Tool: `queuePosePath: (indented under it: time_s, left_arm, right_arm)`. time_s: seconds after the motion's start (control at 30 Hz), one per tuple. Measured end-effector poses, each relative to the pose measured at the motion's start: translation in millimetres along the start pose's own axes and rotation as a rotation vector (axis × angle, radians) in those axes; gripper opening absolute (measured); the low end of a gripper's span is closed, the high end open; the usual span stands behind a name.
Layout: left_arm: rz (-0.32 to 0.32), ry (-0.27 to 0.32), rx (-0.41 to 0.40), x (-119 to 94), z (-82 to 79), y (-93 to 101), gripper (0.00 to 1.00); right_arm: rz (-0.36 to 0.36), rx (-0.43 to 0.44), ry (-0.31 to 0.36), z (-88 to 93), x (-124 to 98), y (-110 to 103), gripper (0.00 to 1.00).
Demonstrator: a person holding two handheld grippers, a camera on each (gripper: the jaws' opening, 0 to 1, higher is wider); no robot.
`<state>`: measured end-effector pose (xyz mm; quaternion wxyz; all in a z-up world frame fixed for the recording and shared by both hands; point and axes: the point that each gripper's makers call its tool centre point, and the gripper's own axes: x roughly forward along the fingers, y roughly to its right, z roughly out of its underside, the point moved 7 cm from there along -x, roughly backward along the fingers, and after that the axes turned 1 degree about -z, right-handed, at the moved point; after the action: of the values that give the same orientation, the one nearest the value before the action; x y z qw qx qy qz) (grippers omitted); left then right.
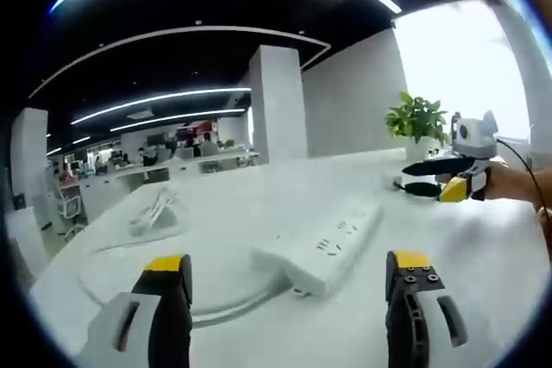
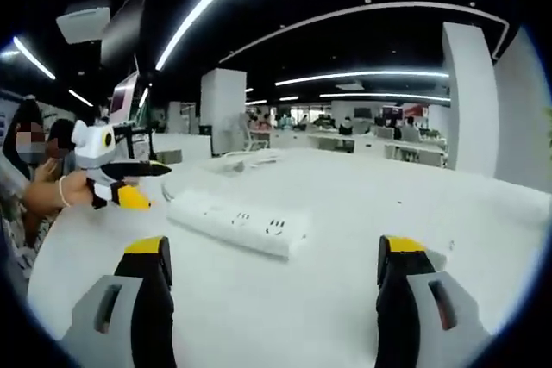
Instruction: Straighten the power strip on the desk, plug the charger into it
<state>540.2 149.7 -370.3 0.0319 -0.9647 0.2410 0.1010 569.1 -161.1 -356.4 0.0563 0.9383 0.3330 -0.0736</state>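
In the left gripper view, a loosely bundled white cable (image 1: 155, 211) lies on the far left part of the white desk (image 1: 259, 196). The left gripper (image 1: 289, 277) rises from the bottom with its black, yellow-tipped jaws spread wide and nothing between them. Just past the gap lies the long white power strip (image 1: 323, 246), slanting away toward the upper right, with its white cord (image 1: 207, 309) curving off its near end toward the left. Farther right, the right gripper (image 1: 420, 177) hovers above the desk, held by a person's hand (image 1: 509, 180), with a green potted plant (image 1: 417, 118) behind it. In the right gripper view, the left gripper (image 2: 159, 170) shows at the left, gripped by a hand (image 2: 82, 189), near the power strip's (image 2: 238, 222) far end. The strip lies diagonally across the desk (image 2: 362, 204), ahead of the right gripper (image 2: 274, 265), whose jaws stand wide apart and empty. I cannot tell where the charger is.
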Motion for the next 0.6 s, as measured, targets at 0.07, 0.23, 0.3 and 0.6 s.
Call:
queuePosePath:
  time_s: [0.07,0.23,0.3,0.6]
  left_arm:
    - [-0.001,-0.006,-0.004,0.9,0.3,-1.1,0.95]
    - [0.003,-0.026,-0.007,5.3,1.0,-2.3,0.94]
    - [0.007,-0.037,-0.007,7.7,1.6,-2.1,0.94]
    - [0.011,-0.066,-0.008,16.8,3.0,1.5,0.93]
  right_arm:
    - [-0.005,0.002,-0.008,0.7,2.7,-0.1,0.99]
    - [-0.004,0.007,-0.022,1.5,7.7,0.6,0.98]
    - [-0.003,0.006,-0.025,0.8,10.1,0.7,0.98]
    - [-0.010,-0.012,-0.021,-3.5,22.2,-0.7,0.94]
